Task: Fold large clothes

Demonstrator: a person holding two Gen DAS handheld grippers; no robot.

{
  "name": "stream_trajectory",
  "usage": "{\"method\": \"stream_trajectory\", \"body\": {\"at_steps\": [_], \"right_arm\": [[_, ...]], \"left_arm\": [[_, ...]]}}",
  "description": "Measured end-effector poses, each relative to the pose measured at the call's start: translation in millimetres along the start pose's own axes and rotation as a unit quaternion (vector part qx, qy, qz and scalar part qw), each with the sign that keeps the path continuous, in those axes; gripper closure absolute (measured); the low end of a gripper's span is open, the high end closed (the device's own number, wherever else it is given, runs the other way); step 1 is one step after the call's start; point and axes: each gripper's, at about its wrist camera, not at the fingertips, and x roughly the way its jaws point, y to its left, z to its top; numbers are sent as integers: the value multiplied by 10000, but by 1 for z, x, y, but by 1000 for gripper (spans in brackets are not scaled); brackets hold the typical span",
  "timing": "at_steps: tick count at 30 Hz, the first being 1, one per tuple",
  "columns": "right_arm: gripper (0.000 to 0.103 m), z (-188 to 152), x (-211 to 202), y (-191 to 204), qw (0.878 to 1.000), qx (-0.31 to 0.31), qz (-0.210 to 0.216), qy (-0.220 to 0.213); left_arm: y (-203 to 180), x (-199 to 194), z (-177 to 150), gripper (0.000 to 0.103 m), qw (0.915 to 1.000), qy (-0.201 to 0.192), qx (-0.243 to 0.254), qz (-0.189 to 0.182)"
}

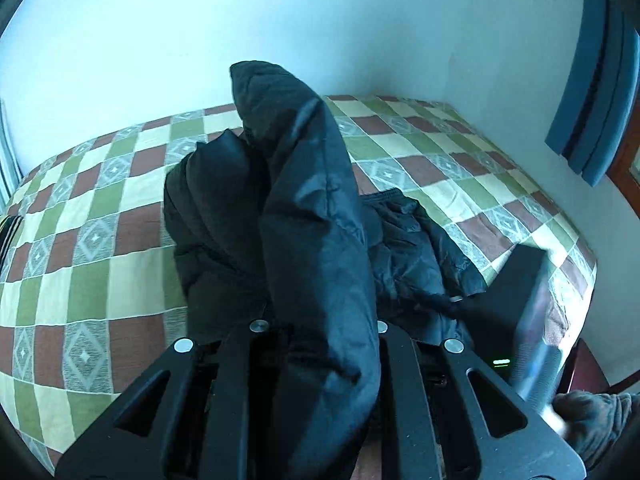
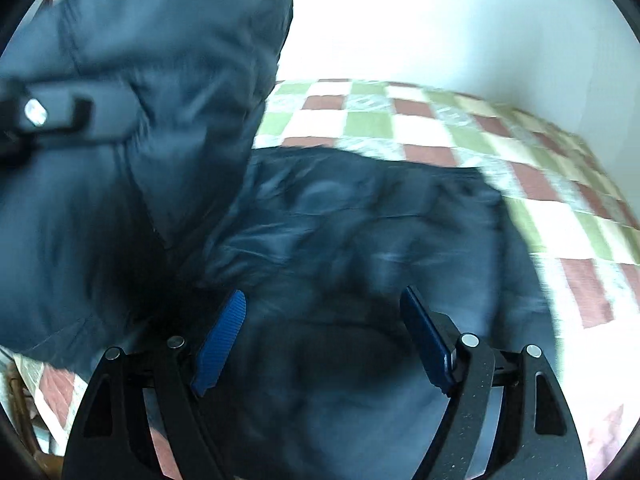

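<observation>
Left gripper (image 1: pixel 316 344): its jaws are pressed together on a thick fold of the dark puffer jacket (image 1: pixel 304 208); the fingertips are buried in the cloth and cannot be seen.
Held fold: it rises from between the left jaws as a tall padded hump, lifted above the bed, with its rounded top against the pale wall (image 1: pixel 200 40).
Right gripper (image 2: pixel 322 336): its jaws are spread wide, and the blue ribbed pads (image 2: pixel 224 340) stand apart with nothing pinched between them.
Under the right gripper: the jacket's body (image 2: pixel 360 220) lies spread on the bedspread, blurred; I cannot tell whether the pads touch it.
Jacket from the right wrist view: a raised part (image 2: pixel 152 100) hangs high at the left, with a piece of the left gripper (image 2: pixel 48 116) clamped against it.
Rest of jacket from the left wrist view: a crumpled part (image 1: pixel 420 248) lies on the bed to the right of the held hump.
Right gripper in the left wrist view: its dark, blurred body (image 1: pixel 524 304) sits just beside that crumpled part.
Bed: a checked bedspread (image 1: pixel 100 240) in green, cream and reddish-brown squares covers it, and it runs back to the wall.
Far right: a blue curtain (image 1: pixel 592 92) hangs by the wall.
Lower right corner: a grey sleeve (image 1: pixel 592 424) of the person shows.
</observation>
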Motion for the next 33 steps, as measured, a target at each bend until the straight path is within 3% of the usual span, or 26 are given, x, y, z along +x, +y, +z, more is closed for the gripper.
{"method": "stream_trajectory", "body": {"at_steps": [12,20,27,30,32,33], "right_arm": [[25,-24,-40,-93,9970,574,-524,-72],[25,-37,-49,-123,9938,872,-696,-11],[25,-38,-56,-140,9916,1055,-746,-17],[25,-35,-64,-143,9910,1107,-741,-101],[25,-31,-68,-143,9909,1109,-747,-155],[25,-30,-71,-143,9908,1115,-743,-190]], "left_arm": [[-70,55,-5,89,9988,280,378,145],[-106,92,-25,89,9975,379,524,283],[-118,102,-37,87,9968,182,672,405],[-120,94,-36,75,9971,141,617,422],[-120,82,-35,47,9985,61,526,168],[-119,76,-35,46,9987,6,477,150]]}}
